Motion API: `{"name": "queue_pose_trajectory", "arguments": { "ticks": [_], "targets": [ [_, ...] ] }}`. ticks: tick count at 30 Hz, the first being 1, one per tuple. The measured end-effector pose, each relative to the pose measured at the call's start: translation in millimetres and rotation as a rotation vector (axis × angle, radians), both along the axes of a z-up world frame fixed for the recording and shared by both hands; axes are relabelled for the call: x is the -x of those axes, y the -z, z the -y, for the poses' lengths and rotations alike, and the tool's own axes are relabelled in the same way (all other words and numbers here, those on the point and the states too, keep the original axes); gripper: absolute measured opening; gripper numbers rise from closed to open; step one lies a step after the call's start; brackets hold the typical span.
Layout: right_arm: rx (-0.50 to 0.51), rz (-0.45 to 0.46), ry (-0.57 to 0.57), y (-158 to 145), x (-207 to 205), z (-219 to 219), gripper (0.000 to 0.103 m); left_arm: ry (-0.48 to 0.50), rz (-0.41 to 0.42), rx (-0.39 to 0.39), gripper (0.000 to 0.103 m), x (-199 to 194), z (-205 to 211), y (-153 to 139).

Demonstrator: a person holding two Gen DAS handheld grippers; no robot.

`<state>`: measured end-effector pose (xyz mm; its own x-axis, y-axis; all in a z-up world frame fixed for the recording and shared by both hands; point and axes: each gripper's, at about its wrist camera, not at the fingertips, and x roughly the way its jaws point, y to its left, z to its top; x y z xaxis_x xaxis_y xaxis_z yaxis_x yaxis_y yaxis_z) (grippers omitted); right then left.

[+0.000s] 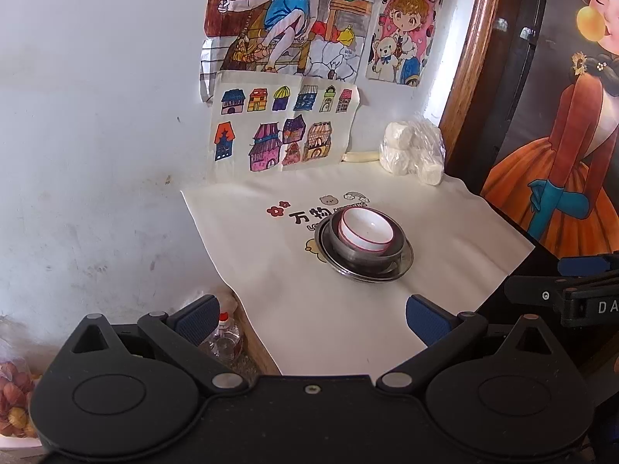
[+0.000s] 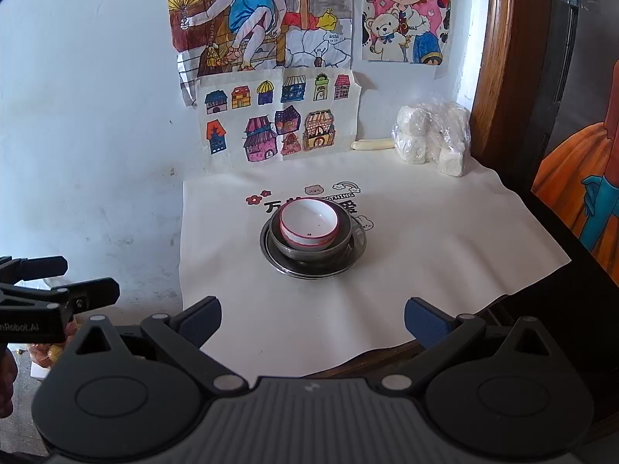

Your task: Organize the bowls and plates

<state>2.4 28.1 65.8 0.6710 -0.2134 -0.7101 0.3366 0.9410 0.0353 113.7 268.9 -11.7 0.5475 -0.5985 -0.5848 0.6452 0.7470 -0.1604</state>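
Observation:
A white bowl with a red rim (image 1: 366, 229) (image 2: 308, 223) sits nested in a grey metal bowl (image 1: 354, 252) (image 2: 309, 256). Both stand on a round metal plate (image 1: 404, 262) (image 2: 358, 249) in the middle of the cream cloth. My left gripper (image 1: 312, 319) is open and empty, held back above the cloth's near left edge. My right gripper (image 2: 312, 321) is open and empty above the cloth's near edge. The stack lies well beyond both grippers.
The cream cloth (image 1: 317, 332) (image 2: 445, 239) covers a wooden table set in a wall corner. A plastic bag of white rolls (image 1: 414, 150) (image 2: 433, 137) stands at the back right. Drawings hang on the wall (image 2: 278, 116). A plastic bottle (image 1: 224, 338) stands below the table's left edge.

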Motion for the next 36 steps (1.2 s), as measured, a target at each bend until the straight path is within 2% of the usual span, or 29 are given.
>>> {"name": "queue_pose_trajectory", "arguments": {
  "ticks": [12,36],
  "targets": [
    [-0.012,-0.024,-0.027,4,-8,0,0.103,-0.015,-0.008,-0.005,0.102,1,-3,2],
    [-0.025,-0.025,-0.011,7,-4,12,0.103,-0.002,-0.012,-0.020,0.102,1,7,4]
  ]
}}
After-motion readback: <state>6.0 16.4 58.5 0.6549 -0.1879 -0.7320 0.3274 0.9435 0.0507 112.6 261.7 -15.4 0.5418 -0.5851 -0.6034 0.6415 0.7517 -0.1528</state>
